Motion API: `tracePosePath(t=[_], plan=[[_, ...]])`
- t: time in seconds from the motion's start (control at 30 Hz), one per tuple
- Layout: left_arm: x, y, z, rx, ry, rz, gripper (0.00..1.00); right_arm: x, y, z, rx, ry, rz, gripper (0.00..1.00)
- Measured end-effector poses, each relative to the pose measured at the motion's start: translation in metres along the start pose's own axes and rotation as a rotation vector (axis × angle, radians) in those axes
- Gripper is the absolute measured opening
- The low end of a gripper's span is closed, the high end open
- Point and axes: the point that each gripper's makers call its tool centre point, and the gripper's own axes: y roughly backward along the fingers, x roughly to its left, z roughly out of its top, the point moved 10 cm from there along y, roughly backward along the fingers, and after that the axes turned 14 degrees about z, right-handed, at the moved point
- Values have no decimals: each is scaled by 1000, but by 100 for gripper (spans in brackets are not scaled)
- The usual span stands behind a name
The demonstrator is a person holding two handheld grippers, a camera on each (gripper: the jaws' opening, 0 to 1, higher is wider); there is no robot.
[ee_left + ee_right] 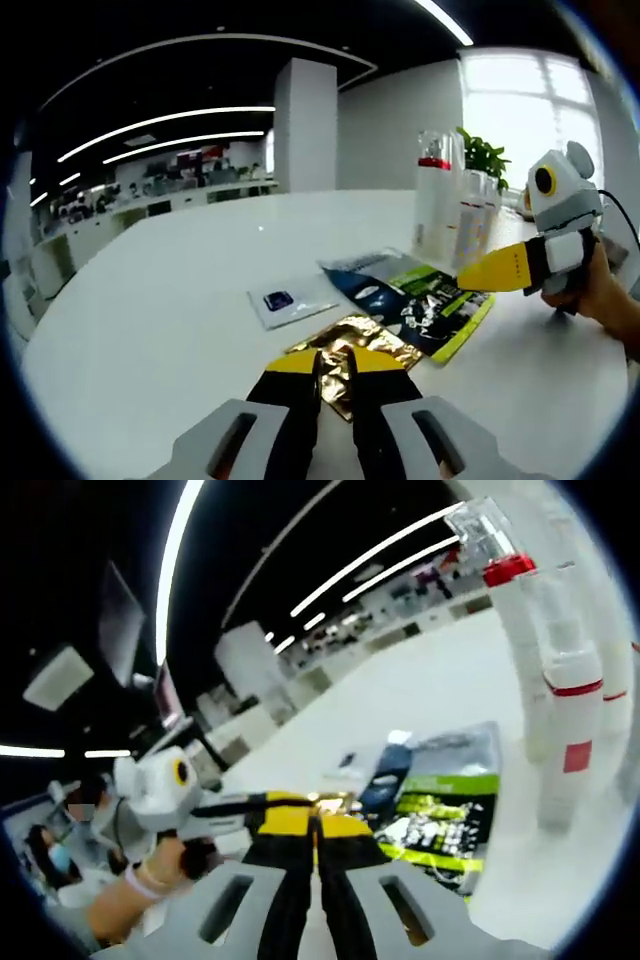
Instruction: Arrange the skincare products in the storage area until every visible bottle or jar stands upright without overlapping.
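While the bottles (450,205) stand upright in a close cluster at the far side of the white table (150,330), the flat packets lie just in front of them: a dark sachet (415,300) with green trim nearest the bottles, a gold foil packet (350,350) on the near side of it, and a small clear sachet (285,300) beside that.

Left gripper (335,362): jaws narrow, tips over the gold packet's near edge; I cannot tell whether they pinch it. Right gripper (312,825): jaws nearly together, nothing seen between them, tips pointing at the sachets.

Judgement: the step is sorting the flat packets clear of the bottles. Best to take one packet by a free edge, lift low, and keep well off the bottles, which look tall and tippy. The packets overlap, so pulling one may drag its neighbour.

Writing: white print on the dark sachet, too small to read. Bottles show red bands, no legible brand.
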Motion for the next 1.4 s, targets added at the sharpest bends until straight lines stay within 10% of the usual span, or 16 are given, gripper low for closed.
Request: tracePosePath(t=[0.23,1.07,1.4], plan=[[3,1,-1,0,14,2,11,4,-33,-14,205,93,-135,0],[7,1,0,-8,28,42,16,18,-48,-18,200,179,-103,0],[14,13,12,-154,44,104,22,22,-31,0,41,180,-114,0]])
